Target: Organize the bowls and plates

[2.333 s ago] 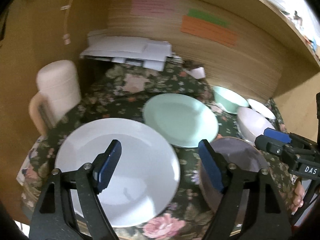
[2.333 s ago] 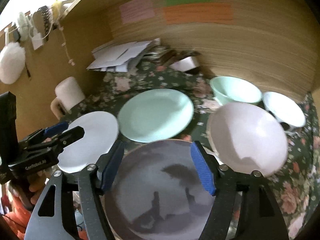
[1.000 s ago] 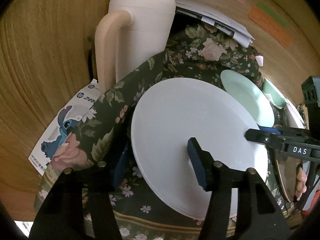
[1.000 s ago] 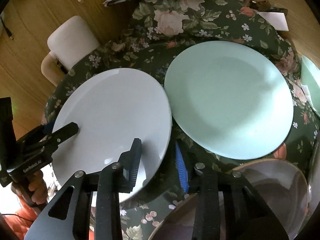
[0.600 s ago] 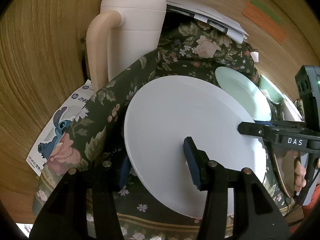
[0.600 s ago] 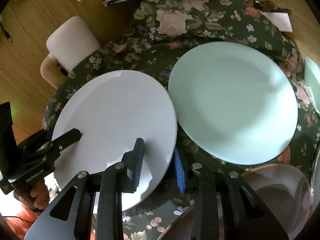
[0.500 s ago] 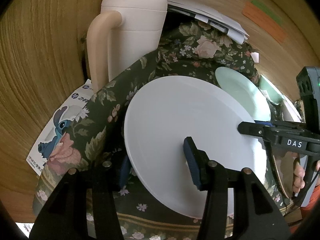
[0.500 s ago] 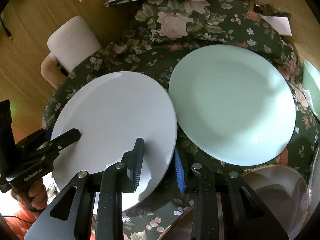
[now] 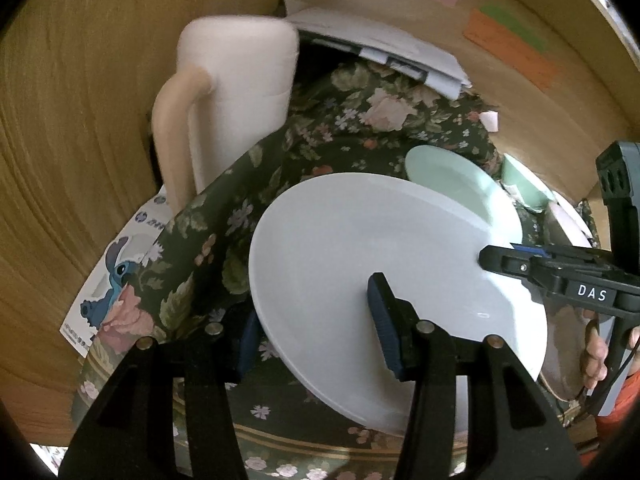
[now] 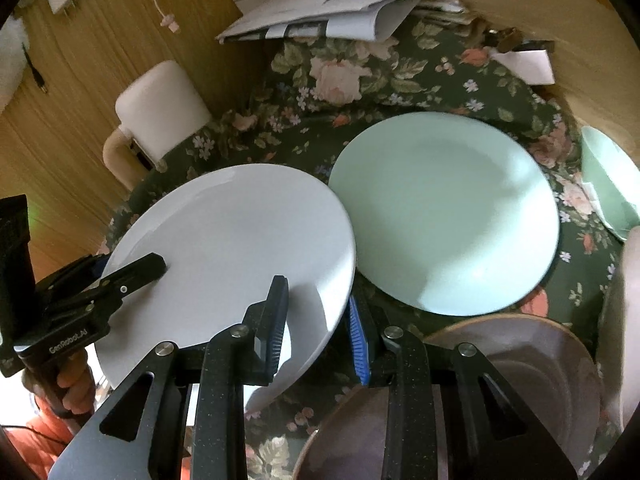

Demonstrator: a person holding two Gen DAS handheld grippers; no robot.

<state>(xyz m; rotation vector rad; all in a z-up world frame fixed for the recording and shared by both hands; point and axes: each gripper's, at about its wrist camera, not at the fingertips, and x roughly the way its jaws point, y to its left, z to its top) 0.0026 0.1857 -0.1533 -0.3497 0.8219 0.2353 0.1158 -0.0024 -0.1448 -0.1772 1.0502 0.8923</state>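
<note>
Floral dark-green cloth (image 10: 384, 92) is carrying the dishes. Both grippers are now clamping the round white ceramic plate (image 9: 372, 264): left gripper (image 9: 316, 330) on its near-left rim, right gripper (image 10: 316, 320) opposite. Its edge is lifting beside the pale green plate (image 10: 444, 212), likely for stacking.

Your left tool (image 9: 316, 320) straddles the near rim of the white plate (image 9: 372, 248) — one blue pad above it, the other tucked beneath. The right tool (image 9: 516, 260) grips the plate's opposite edge, with your fingers (image 9: 596, 352) visible behind it. The plate sits tilted above the floral cloth (image 9: 320, 136) on the worktop. Beyond it lie a mint plate (image 9: 452, 180) and a mint bowl (image 9: 520, 184); a cream jug (image 9: 236, 92) stands at the left — papers (image 9: 376, 48) behind.
</note>
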